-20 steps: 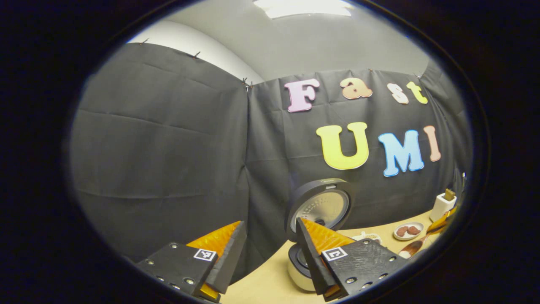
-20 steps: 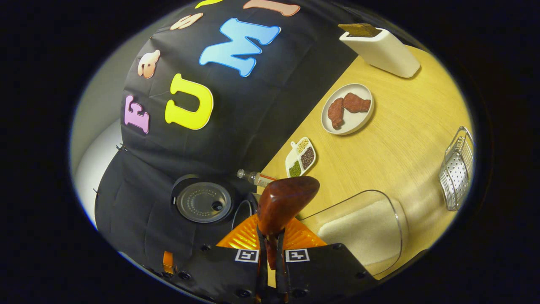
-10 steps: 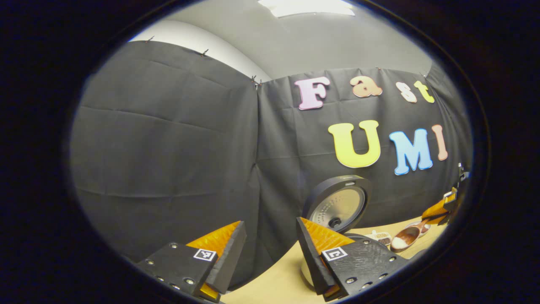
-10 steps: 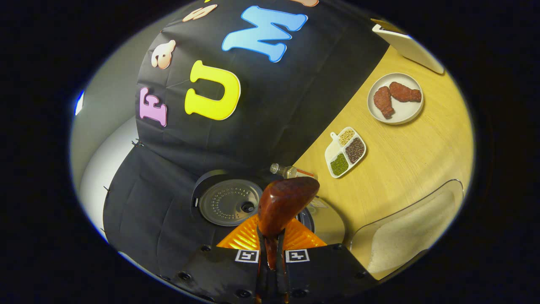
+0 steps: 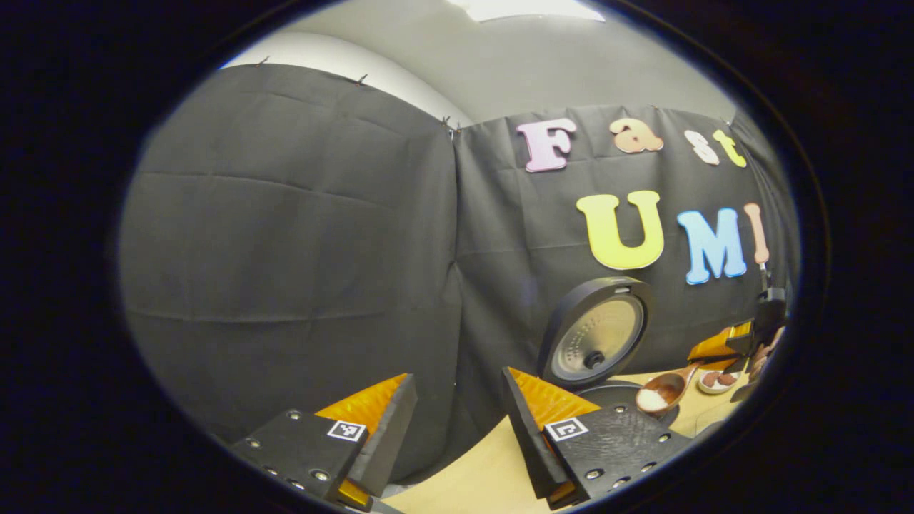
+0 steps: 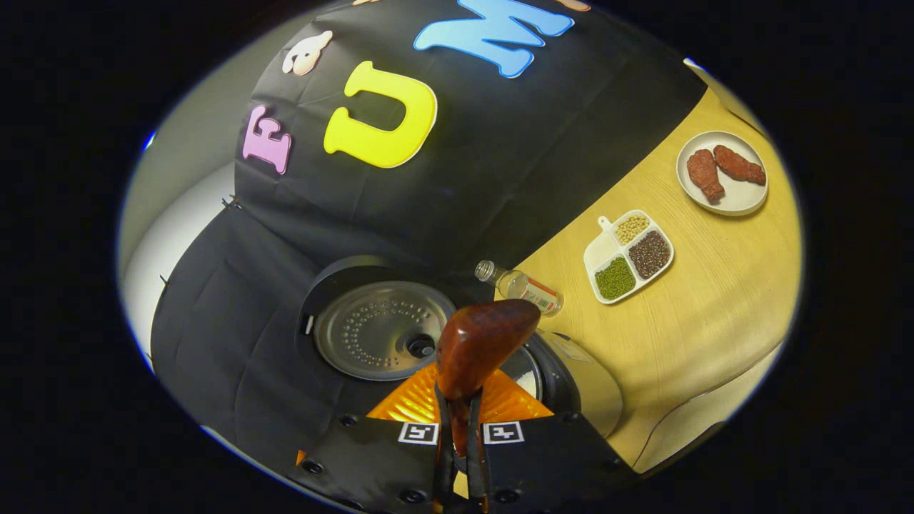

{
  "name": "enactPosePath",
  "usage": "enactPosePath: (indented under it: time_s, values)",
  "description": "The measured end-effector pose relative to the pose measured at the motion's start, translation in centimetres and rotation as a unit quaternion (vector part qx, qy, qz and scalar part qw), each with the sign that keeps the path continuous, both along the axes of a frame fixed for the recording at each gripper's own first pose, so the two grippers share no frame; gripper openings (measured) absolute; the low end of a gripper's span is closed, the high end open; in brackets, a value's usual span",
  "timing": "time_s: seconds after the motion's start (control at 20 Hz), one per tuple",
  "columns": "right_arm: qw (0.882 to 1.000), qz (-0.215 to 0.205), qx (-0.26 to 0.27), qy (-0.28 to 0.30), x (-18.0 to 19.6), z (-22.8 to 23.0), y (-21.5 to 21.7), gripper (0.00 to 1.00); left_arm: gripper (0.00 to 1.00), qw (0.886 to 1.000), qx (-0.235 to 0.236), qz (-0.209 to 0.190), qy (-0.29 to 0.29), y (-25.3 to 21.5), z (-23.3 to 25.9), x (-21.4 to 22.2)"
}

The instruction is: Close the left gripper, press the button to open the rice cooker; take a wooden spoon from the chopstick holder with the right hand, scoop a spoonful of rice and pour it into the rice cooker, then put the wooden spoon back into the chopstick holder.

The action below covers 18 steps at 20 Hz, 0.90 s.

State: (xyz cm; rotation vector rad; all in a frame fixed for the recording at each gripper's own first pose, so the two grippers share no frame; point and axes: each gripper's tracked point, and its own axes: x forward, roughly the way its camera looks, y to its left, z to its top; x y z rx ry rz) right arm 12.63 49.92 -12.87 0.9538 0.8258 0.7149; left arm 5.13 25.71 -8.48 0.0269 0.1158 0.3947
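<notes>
The rice cooker [image 5: 615, 391] stands with its round lid [image 5: 596, 339] swung up against the wall cloth. In the right gripper view the lid's metal inner plate [image 6: 382, 328] faces me, and the pot mouth [image 6: 530, 380] shows white grains. My right gripper [image 6: 459, 421] is shut on the handle of the wooden spoon [image 6: 485, 343], whose bowl hangs over the pot mouth. In the left gripper view the spoon [image 5: 660, 392] carries white rice just over the cooker's rim, held by the right gripper [image 5: 721, 348]. My left gripper [image 5: 457, 421] stands open, with nothing in it, left of the cooker.
On the wooden table [image 6: 714, 314] lie a small clear bottle [image 6: 525, 287], a divided dish of beans [image 6: 630, 255] and a white plate with two pieces of meat [image 6: 722, 173]. A clear container's rim [image 6: 685, 432] curves at the near right.
The right gripper carried the spoon left, from the clear rice container to above the open cooker. The left gripper's view has turned slightly left; its fingers stay open.
</notes>
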Motion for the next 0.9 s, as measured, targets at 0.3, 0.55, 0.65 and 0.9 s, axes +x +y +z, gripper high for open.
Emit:
enactPosePath:
  time_s: [0.3,0.55,0.65,0.9]
  values:
    - [0.998,0.015,-0.038,-0.042,0.5,-1.2,3.7,0.08,0.75,1.000,-0.001,0.020,0.017,1.5,-1.3,-1.3]
    - [0.989,0.034,-0.097,-0.111,0.3,-1.9,5.5,0.08,0.75,0.999,-0.002,0.027,0.024,1.8,-2.0,-1.8]
    - [0.984,0.041,-0.114,-0.134,0.2,-2.1,6.0,0.08,0.76,0.999,-0.002,0.027,0.025,1.8,-1.8,-1.8]
    - [0.974,0.050,-0.146,-0.168,0.2,-2.4,6.5,0.09,0.76,0.999,-0.006,0.024,0.027,1.1,-2.3,-1.5]
